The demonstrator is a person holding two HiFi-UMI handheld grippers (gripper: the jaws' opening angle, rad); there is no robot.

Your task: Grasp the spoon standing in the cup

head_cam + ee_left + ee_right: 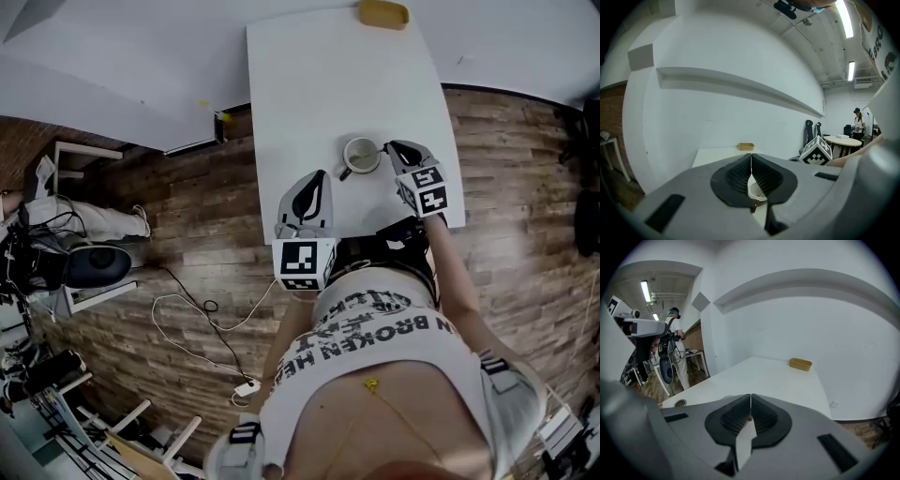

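A pale cup (361, 155) stands near the front edge of the white table (319, 84), its handle turned to the left. Whether a spoon stands in it I cannot make out from the head view. My left gripper (318, 178) is shut and empty, a little in front and to the left of the cup. In the left gripper view, under the closed jaws of that gripper (751, 164), a bit of the cup's white rim (757, 193) shows. My right gripper (395, 146) sits just right of the cup, shut with nothing in it. The right gripper view has that gripper (750, 404) closed above the tabletop.
A small yellow container (382, 13) lies at the table's far end, against the white wall. A chair (94, 267) and cables (202, 323) are on the wooden floor to the left. A person (675, 341) stands far off beside equipment.
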